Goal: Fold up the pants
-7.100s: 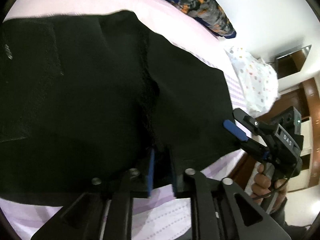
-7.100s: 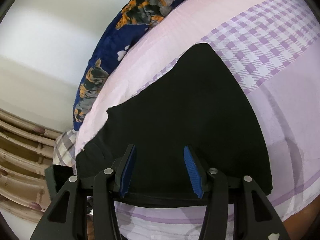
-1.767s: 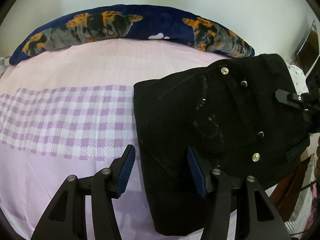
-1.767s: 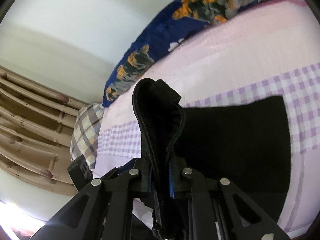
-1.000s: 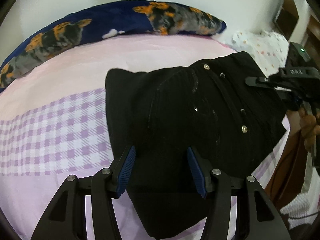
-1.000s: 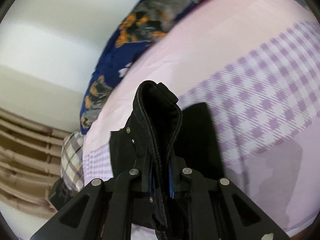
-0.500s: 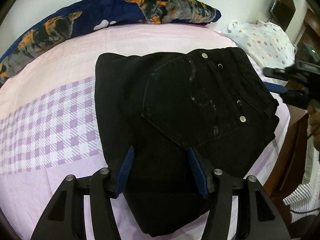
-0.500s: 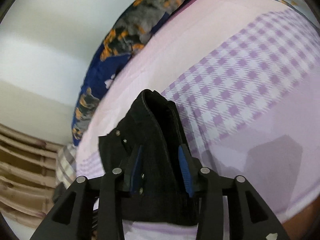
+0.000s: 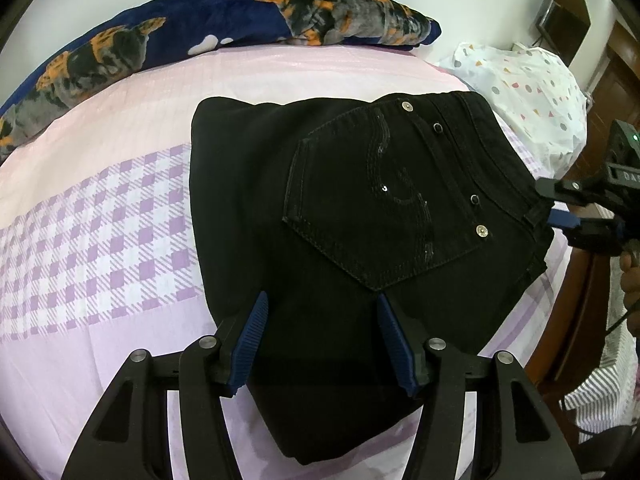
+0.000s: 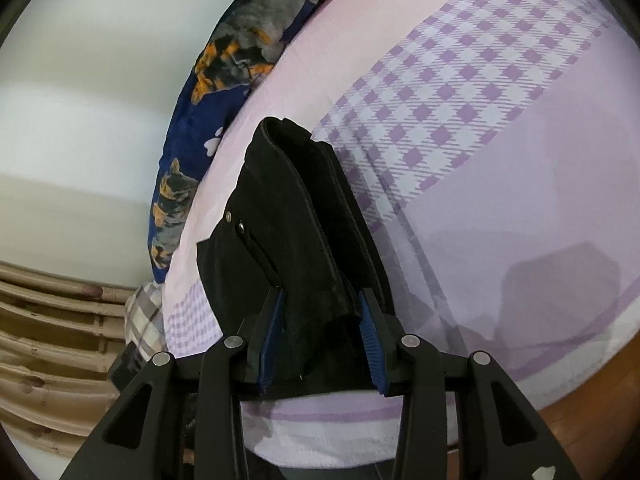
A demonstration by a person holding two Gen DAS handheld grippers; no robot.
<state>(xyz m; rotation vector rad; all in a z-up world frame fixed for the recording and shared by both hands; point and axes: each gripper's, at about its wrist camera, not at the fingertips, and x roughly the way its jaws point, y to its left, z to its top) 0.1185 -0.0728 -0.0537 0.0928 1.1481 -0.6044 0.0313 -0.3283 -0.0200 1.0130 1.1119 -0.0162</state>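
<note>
Since half a second ago the right gripper's jaws have spread further off the waistband, and the pants have settled flat. Seen from the left wrist, the black pants [image 9: 360,208] lie folded in the middle of the frame on the pink and purple checked bedsheet [image 9: 100,240], back pocket [image 9: 380,208] facing up with its metal studs showing. The left gripper [image 9: 320,340] sits at the bottom centre, jaws wide, empty, hovering over the near edge of the fabric. At the right edge the right gripper [image 9: 568,216] reaches in beside the waistband corner. A dark blue pillow with orange patches [image 9: 200,28] runs along the top, and a white spotted pillow [image 9: 528,92] sits upper right. Seen from the right wrist, the pants [image 10: 296,240] rise as a stacked fold in the centre, and the right gripper [image 10: 320,336] at the bottom holds its blue pads wide on either side of the fabric, gripping nothing. The blue pillow [image 10: 224,80] curves across the upper left.
</note>
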